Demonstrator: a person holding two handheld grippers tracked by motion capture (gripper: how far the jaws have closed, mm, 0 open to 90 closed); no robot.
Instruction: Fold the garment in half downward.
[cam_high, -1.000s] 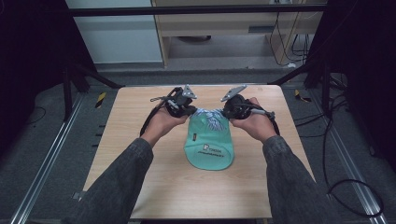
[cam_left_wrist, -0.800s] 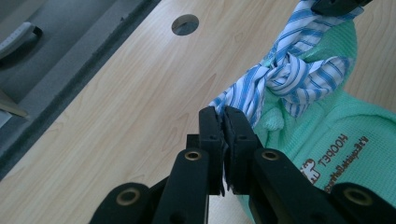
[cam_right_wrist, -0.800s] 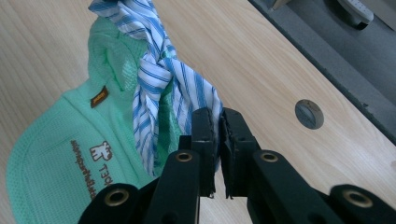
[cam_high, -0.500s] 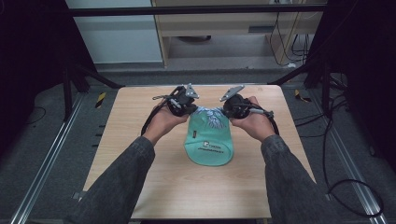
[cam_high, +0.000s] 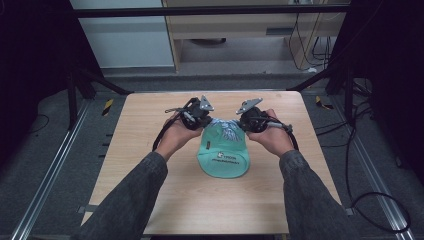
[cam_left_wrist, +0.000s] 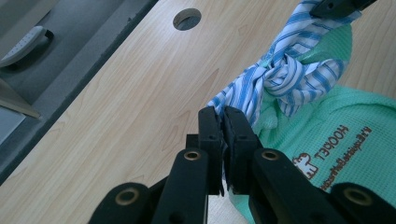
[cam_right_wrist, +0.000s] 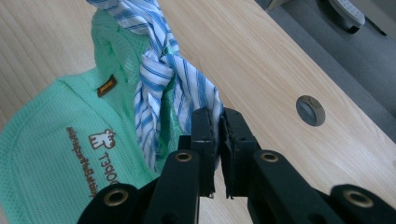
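Note:
A mint-green mesh bag (cam_high: 223, 156) with brown print lies on the wooden table (cam_high: 150, 130); its neck is bound by a blue-and-white striped cloth (cam_high: 225, 129) tied in a knot (cam_left_wrist: 286, 77). My left gripper (cam_left_wrist: 222, 122) is shut on one end of the striped cloth (cam_left_wrist: 243, 100), at the bag's (cam_left_wrist: 345, 126) left. My right gripper (cam_right_wrist: 215, 126) is shut on the other end of the cloth (cam_right_wrist: 180, 88), at the bag's (cam_right_wrist: 56, 140) right. In the high view the left gripper (cam_high: 199, 119) and right gripper (cam_high: 248, 120) flank the knot, held by the person's hands.
A round cable hole (cam_left_wrist: 187, 18) is set in the table near its far edge, and a capped one (cam_right_wrist: 310, 110) lies on the other side. Black frame struts (cam_high: 95, 80) and cables (cam_high: 370, 195) stand around the table. A cabinet (cam_high: 235, 25) stands beyond it.
The hands, the grippers and the bag have shifted only slightly; both grippers stay shut on the cloth ends.

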